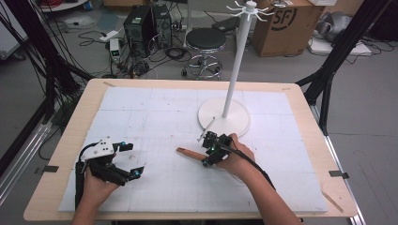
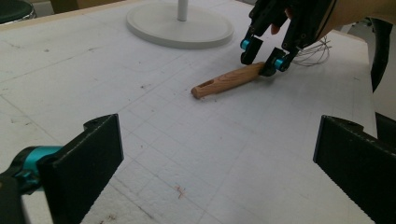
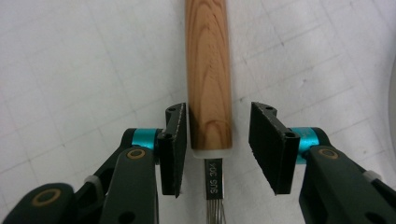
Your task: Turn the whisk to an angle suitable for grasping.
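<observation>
A whisk with a wooden handle (image 1: 187, 153) lies on the white mat, handle pointing left. My right gripper (image 1: 205, 153) stands open astride the handle's wire end. In the right gripper view the handle (image 3: 208, 70) runs up between the jaws: the left pad (image 3: 176, 144) touches it and the right pad (image 3: 266, 144) stands apart. A steel neck stamped SUS 304 (image 3: 213, 179) leads to the wires. The left gripper view shows the handle (image 2: 229, 79), the right gripper (image 2: 261, 58) over it and the wires (image 2: 310, 49) behind. My left gripper (image 1: 136, 158) rests open at the table's left, holding nothing.
A white hanging stand (image 1: 237, 61) with a round base (image 1: 224, 119) rises just behind the right gripper. The white mat (image 1: 155, 112) covers a wooden table (image 1: 89, 98). Beyond the table are a stool (image 1: 205, 40), a cardboard box (image 1: 286, 23), computers and cables.
</observation>
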A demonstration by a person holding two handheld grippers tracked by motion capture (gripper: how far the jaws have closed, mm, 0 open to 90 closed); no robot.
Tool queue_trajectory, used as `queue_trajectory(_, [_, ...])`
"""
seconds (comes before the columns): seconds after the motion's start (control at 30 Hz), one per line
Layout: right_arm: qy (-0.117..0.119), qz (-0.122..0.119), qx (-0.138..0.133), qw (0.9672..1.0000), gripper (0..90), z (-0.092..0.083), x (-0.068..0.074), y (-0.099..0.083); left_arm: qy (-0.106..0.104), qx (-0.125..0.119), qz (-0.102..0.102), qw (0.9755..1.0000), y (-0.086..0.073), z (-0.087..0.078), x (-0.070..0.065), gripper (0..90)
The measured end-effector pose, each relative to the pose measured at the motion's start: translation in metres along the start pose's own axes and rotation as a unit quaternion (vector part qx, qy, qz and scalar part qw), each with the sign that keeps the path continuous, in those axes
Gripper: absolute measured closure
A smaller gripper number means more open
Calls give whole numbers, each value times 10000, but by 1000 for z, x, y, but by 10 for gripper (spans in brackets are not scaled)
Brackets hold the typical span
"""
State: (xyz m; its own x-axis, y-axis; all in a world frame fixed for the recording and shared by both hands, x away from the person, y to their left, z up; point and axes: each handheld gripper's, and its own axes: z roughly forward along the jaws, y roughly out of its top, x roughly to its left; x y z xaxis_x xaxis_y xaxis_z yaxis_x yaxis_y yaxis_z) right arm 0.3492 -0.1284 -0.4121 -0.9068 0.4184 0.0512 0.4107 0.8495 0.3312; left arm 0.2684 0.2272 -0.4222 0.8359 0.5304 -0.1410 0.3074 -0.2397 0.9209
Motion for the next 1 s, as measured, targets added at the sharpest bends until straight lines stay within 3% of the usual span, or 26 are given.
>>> queue_trajectory(0.1, [13, 13, 97, 10000, 564, 3, 0, 0, -6, 4, -4, 10000, 0, 0, 0, 20])
queue_trajectory(0.13, [-106, -87, 155, 9998, 574, 5, 4, 2, -4, 2, -11, 10000, 0, 0, 0, 20])
queue_trajectory(0.2, [-171, -100, 161, 9997, 614, 5, 7, 2, -1, -1, -10, 10000, 0, 0, 0, 20])
queue_trajectory(0.23, [-215, -179, 186, 9994, 690, 5, 12, 3, -2, 2, -14, 10000, 0, 0, 0, 20])
queue_trajectory(0.37, [-399, -411, 205, 9981, 697, 5, 17, 4, -4, 10, 4, 10000, 0, 1, 0, 20])
queue_trajectory(0.57, [-572, -408, 29, 9975, 701, -1, 16, 1, 0, -18, 10, 10000, 0, -1, 0, 20])
queue_trajectory(0.7, [-550, -342, -424, 9970, 702, -18, 8, -3, 3, -16, -7, 10000, 0, -1, 0, 20])
queue_trajectory(0.77, [-520, -172, -702, 9960, 701, -29, 5, -7, -3, -33, -13, 10000, 0, -1, 1, 21])
queue_trajectory(0.8, [-500, -37, -1056, 9931, 701, -42, 0, -12, 13, -46, -18, 10000, 0, -1, 1, 20])
queue_trajectory(0.83, [-500, -37, -1056, 9931, 701, -42, 0, -12, 10, -36, -6, 10000, 0, -1, 1, 20])
queue_trajectory(0.87, [-491, 18, -1224, 9913, 701, -48, -2, -15, 8, -37, -6, 10000, 0, -2, 1, 20])
queue_trajectory(0.9, [-434, 152, -1516, 9874, 701, -59, -6, -21, 15, -36, -3, 10000, 0, -1, 1, 20])
queue_trajectory(0.93, [-434, 152, -1516, 9874, 701, -59, -6, -21, 21, -35, -3, 10000, 0, -1, 1, 20])
queue_trajectory(0.97, [-450, 289, -1798, 9822, 702, -69, -10, -27, 25, -36, -6, 10000, 0, -1, 1, 20])
queue_trajectory(1.0, [-450, 289, -1798, 9822, 702, -69, -10, -27, 22, -39, -9, 10000, 0, -1, 1, 20])
